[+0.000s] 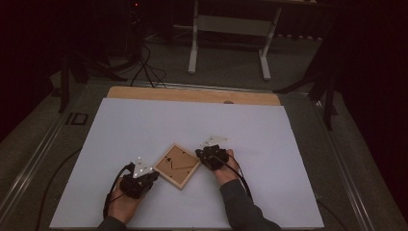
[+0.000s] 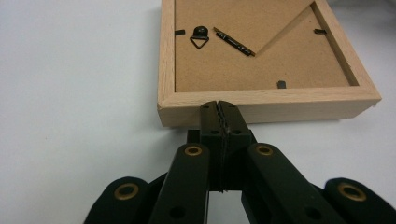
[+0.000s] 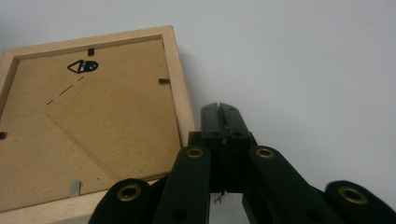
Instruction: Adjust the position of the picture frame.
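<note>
Wooden picture frame is lying face-down between both tongs: left gripper, clenched empty, is touching its near rail; right gripper, clenched empty, is sitting just beside. Light, stiff, probably glazed and fragile; best gripped across a rail.

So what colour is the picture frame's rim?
Pale natural wood, clearest in the left gripper view on the picture frame.

Two handheld black grippers, dark grey sleeves.
Left gripper, lower left of the high view: black body, pale three-cornered plate on top, black cable looping off its left side. Right gripper, just right of centre: same black build, pale plate, black cable trailing along the sleeve. In both gripper views: matte black jaw links, brass-ringed pivot holes, small recessed screws near the tips.
</note>
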Demonstrator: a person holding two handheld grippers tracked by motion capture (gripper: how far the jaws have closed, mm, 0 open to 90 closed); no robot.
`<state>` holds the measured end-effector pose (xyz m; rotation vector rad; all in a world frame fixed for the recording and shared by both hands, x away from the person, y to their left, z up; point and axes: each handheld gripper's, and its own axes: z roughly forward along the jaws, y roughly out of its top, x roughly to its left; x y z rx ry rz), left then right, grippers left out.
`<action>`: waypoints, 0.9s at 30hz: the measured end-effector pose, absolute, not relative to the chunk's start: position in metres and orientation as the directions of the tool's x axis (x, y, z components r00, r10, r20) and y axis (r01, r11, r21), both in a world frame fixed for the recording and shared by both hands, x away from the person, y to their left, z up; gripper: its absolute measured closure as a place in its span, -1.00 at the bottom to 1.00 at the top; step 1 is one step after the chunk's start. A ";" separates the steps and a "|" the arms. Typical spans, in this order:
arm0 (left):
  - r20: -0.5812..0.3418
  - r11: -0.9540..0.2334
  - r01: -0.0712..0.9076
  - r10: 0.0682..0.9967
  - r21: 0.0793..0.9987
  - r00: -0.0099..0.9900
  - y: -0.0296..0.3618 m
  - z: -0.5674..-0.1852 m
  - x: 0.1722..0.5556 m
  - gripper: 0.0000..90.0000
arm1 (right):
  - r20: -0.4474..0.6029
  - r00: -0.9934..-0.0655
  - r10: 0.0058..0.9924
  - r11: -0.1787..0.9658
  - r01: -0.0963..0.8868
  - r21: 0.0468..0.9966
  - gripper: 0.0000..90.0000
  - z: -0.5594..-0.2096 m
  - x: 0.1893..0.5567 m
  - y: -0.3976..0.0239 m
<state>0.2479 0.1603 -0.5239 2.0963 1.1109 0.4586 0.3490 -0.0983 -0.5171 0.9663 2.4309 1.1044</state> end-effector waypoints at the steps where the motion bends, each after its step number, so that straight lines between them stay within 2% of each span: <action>1: -0.022 -0.375 0.574 0.824 0.728 0.566 0.160 -0.524 0.249 0.99 | 0.003 -0.728 0.685 0.479 0.454 0.751 0.99 -0.517 0.349 -0.099; 12: -0.066 -0.324 0.610 0.847 0.723 0.527 0.154 -0.524 0.264 0.99 | -0.004 -0.724 0.690 0.492 0.465 0.736 0.99 -0.515 0.343 -0.110; 27: -0.072 -0.302 0.616 0.859 0.728 0.506 0.140 -0.524 0.288 0.99 | 0.022 -0.717 0.697 0.488 0.497 0.718 0.99 -0.520 0.329 -0.130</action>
